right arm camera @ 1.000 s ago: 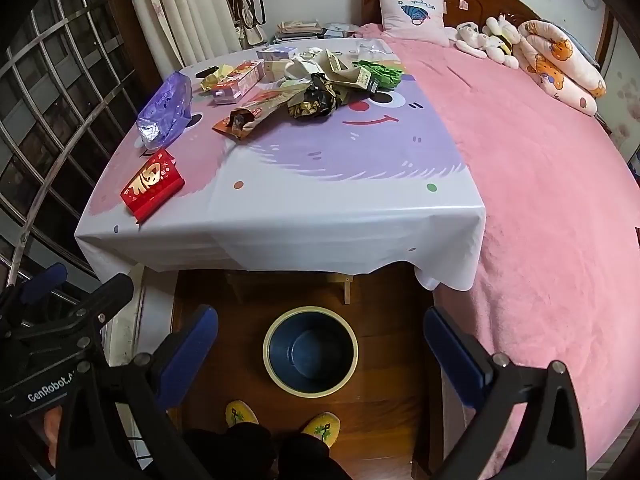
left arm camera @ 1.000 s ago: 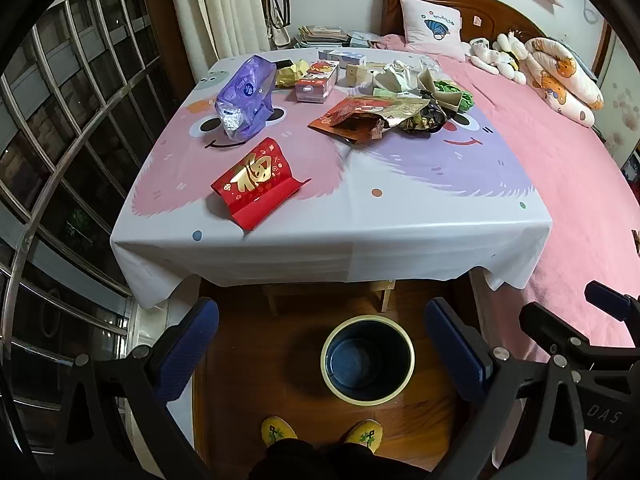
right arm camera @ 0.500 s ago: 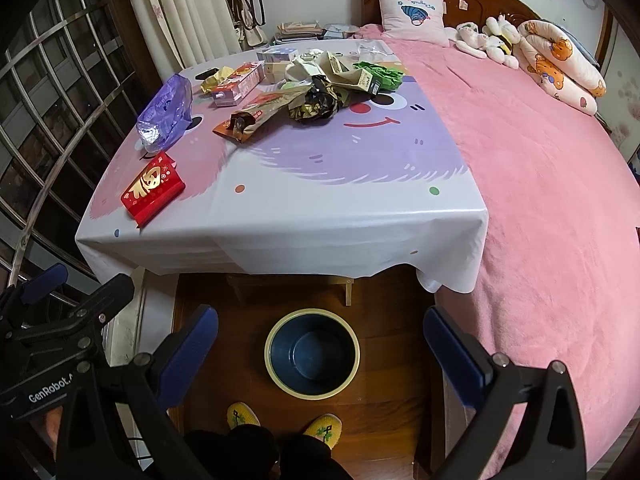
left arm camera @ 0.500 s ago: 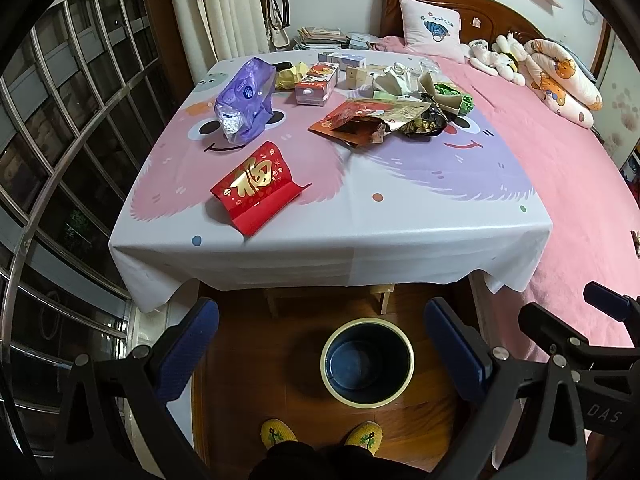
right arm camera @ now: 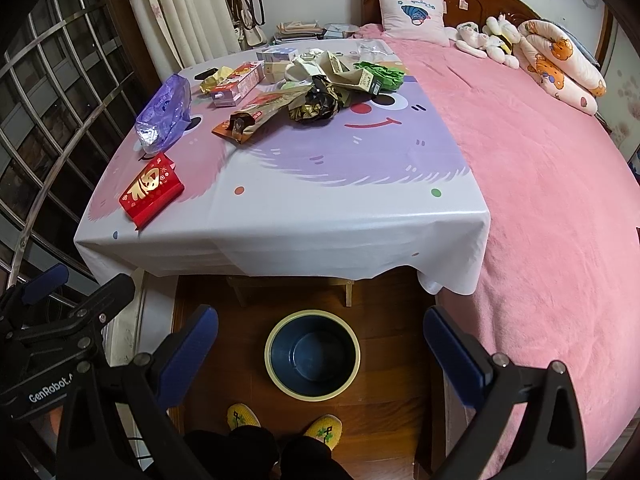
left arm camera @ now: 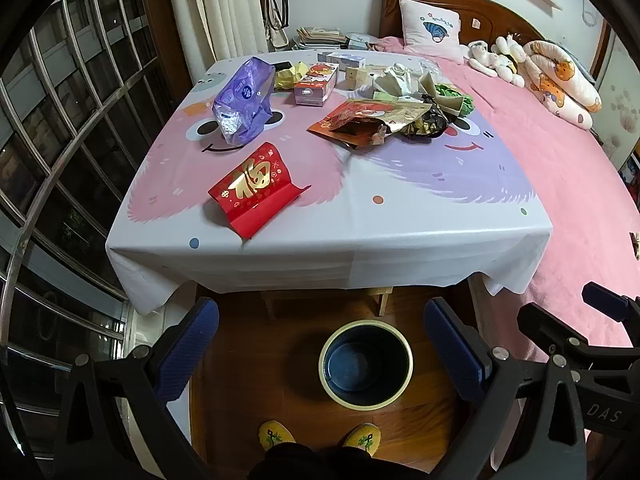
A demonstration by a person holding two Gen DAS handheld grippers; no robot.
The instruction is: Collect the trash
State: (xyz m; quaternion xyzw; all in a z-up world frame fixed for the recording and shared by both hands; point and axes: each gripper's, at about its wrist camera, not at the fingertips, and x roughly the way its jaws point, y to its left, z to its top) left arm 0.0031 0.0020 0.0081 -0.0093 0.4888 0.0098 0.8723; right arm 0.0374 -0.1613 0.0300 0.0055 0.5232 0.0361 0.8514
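Trash lies on a cloth-covered table: a red envelope near the front left, a purple foil bag behind it, an orange-brown snack wrapper, a dark crumpled wrapper and green paper. A dark blue bin with a cream rim stands on the wooden floor below the table's front edge. My left gripper and right gripper hang open and empty above the bin, well short of the table.
Small boxes and more packaging crowd the table's far side. A pink bed with pillows and plush toys adjoins the table's right side. A barred window fills the left. The person's yellow slippers stand by the bin.
Both views have risen slightly, so the table sits a little lower in frame. Both grippers stay open and nothing on the table has moved.
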